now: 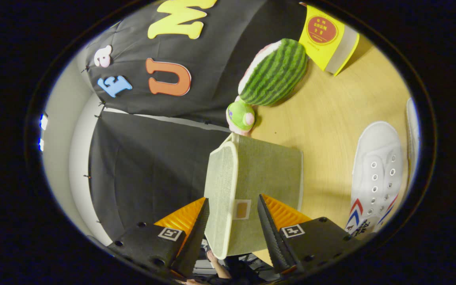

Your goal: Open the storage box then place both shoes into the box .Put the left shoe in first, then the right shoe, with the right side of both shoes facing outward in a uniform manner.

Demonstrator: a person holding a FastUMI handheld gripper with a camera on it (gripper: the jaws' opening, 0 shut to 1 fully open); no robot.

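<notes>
Jaws: gripper [232,221] spread apart, one finger on each side of the storage box's front corner; contact can't be confirmed, so not a grip.
Storage box [251,186]: greenish fabric, lying between the fingers and running just ahead of them; lid panel [221,190] looks flush against it, so likely unopened.
Beyond box: small green plush [240,115] touching its far end; watermelon plush [275,73] past that; yellow book [325,37] farthest off.
Beside box: white shoe [376,174] on the wooden table [331,114], apart from it; second shoe's edge [412,130] further out.
Progress: opening stage only; both shoes left to place.
</notes>
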